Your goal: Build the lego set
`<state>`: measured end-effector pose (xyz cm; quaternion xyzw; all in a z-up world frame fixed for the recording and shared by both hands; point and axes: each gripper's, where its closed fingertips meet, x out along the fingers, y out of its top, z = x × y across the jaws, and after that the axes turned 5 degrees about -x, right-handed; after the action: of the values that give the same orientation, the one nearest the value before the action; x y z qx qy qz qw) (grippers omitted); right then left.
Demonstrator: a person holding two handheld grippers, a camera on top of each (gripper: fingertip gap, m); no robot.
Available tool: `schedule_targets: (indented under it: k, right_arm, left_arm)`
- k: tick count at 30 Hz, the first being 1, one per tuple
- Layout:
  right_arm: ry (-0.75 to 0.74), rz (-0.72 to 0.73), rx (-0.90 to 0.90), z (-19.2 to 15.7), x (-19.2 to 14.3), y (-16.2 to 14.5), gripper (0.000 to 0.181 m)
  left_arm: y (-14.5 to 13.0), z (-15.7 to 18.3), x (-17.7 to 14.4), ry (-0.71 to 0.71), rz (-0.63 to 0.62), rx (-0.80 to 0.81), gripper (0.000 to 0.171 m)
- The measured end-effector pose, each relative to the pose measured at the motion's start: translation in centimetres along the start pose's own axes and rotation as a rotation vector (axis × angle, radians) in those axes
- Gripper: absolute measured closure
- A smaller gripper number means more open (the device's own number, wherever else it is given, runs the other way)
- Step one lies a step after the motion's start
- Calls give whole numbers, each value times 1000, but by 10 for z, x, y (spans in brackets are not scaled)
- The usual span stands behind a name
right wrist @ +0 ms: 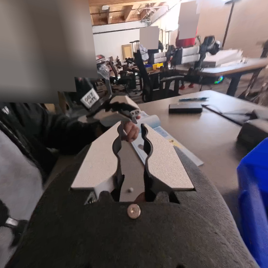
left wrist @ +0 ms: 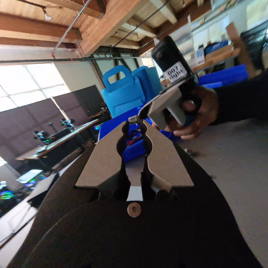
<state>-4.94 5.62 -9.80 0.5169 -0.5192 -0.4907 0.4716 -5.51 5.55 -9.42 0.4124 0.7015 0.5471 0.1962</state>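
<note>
Left wrist view: small grey lego piece (left wrist: 134, 120) pinched at the very tip of the left claw (left wrist: 135, 122), raised off the grey surface (left wrist: 232, 159). Just beyond, a deep blue plastic bin (left wrist: 130, 150) with loose coloured parts inside. Right claw (left wrist: 142, 114) brought in close from the right, tip almost at the piece, gripped by a hand (left wrist: 195, 113) in a dark sleeve.

Right wrist view: right claw (right wrist: 131, 124) released, fingers parted with nothing between them, aimed at the left claw (right wrist: 134, 114) and its grey piece (right wrist: 134, 113), two round holes visible on the end face. Below, a pale printed instruction booklet (right wrist: 166, 139) lying open on the surface (right wrist: 203, 130); a flat black slab-shaped device (right wrist: 184, 108) farther back; blue bin (right wrist: 253, 188) at the right edge.

Likely step: mid-air handover or regrasp of one part, before any joining. Next move: align the parted fingers on the piece's free end, clamp squarely, and only then loosen the left grip, or risk dropping it.
</note>
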Motion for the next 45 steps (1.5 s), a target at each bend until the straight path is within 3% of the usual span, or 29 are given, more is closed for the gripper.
schedule_targets:
  k: [5, 12, 24, 37, 40, 45]
  right_arm:
    - [27, 8, 299, 5, -2, 6, 156]
    - [33, -58, 443, 9, -1, -8, 157]
    - [55, -94, 468, 7, 0, -16, 173]
    - [-95, -257, 215, 17, -1, -34, 173]
    - [-81, -235, 197, 16, -1, -31, 173]
    - [23, -156, 204, 15, -5, -24, 173]
  left_arm:
    - [-7, 9, 4, 33, -49, 158, 156]
    - [-12, 9, 5, 59, -79, 249, 156]
    - [-20, 10, 6, 63, -124, 321, 156]
    - [-39, 10, 10, 73, -265, 429, 157]
    - [-36, 9, 10, 73, -235, 368, 156]
    - [-26, 14, 9, -78, -141, 39, 154]
